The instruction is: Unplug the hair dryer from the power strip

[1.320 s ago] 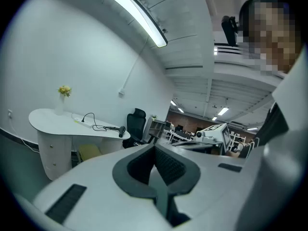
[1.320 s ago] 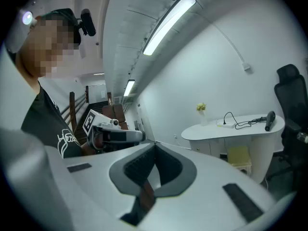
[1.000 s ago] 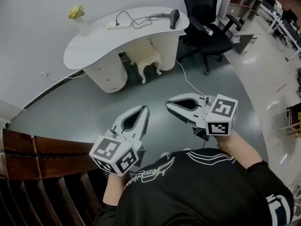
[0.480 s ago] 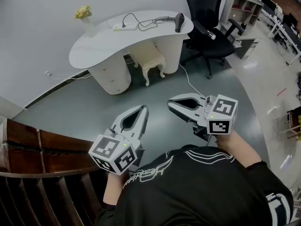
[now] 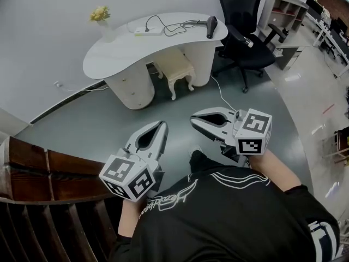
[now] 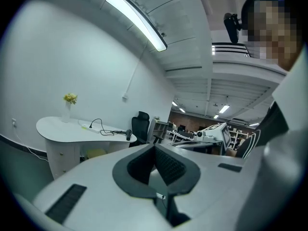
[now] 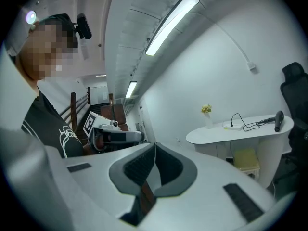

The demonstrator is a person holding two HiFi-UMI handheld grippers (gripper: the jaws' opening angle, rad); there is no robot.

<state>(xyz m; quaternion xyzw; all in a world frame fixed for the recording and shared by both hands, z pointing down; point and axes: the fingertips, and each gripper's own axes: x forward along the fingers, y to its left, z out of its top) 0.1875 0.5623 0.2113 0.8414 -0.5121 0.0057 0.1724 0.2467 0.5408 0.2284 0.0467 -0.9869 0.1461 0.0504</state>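
On the far side of a white, kidney-shaped desk [image 5: 117, 56], well apart from both grippers, lies the black hair dryer [image 5: 211, 26], close to the desk's right end. Its thin black cord [image 5: 173, 26] loops leftward over the smooth top to a slim white power strip [image 5: 148, 31], where the cord's end stands up from the strip.

The left gripper [image 5: 161, 124] and the right gripper [image 5: 192, 120] are held low in front of the person's black shirt, above a matt grey floor [image 5: 98, 124], both pointing roughly toward the desk. Each has its ribbed dark pads pressed together with nothing between them. Their shells are smooth light-grey plastic, each with a marker cube at the rear.

A pale, slender vase [image 5: 105, 33] at the desk's left end holds a small bunch of yellow flowers [image 5: 100, 13]. Under the desk stands a cream stool [image 5: 175, 70] with curved carved legs. A black office chair [image 5: 242, 23] stands just right of the desk, and a white cable [image 5: 221, 94] trails over the floor from beneath it.
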